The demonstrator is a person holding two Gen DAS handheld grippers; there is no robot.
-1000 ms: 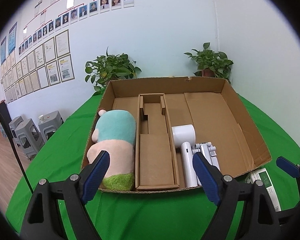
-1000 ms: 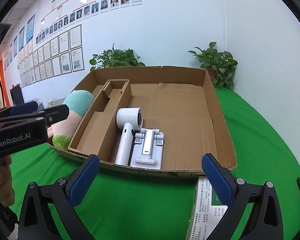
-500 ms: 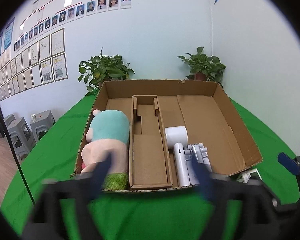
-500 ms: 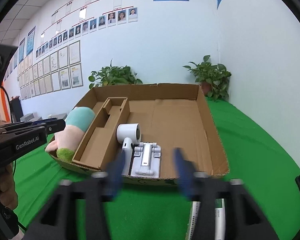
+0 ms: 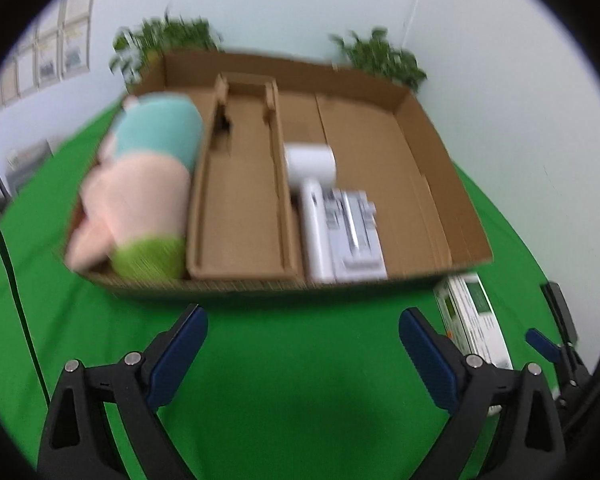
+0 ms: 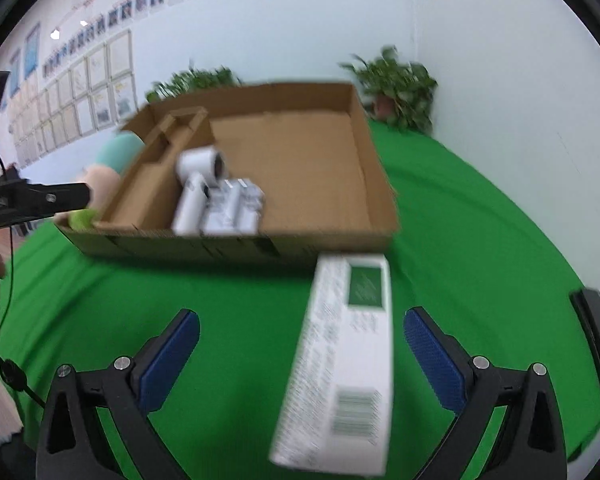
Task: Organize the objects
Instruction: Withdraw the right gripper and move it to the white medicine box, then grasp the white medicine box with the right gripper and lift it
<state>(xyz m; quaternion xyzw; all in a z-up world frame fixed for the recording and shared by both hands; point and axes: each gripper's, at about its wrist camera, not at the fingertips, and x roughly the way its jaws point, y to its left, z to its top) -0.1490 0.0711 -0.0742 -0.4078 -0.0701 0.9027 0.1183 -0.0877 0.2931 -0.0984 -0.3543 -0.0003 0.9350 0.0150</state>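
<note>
Right gripper [image 6: 302, 342] fingers spread wide, empty, low over the green counter [image 6: 480, 240], straddling a white carton [image 6: 348, 360] lying flat before the cardboard box [image 6: 312, 240]. Left gripper [image 5: 303, 344] equally splayed, empty, facing the box's near wall. Blurred inside: plush toy [image 5: 140, 184], white hair dryer [image 5: 312, 184].

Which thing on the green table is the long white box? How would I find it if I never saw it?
Find the big brown cardboard tray on the green table. Just outside its near edge, between the open fingers of the right gripper, lies the long white box. Unlike the white hair dryer and the plush toy, it is not in the tray, and it has a green label and a barcode.
</note>
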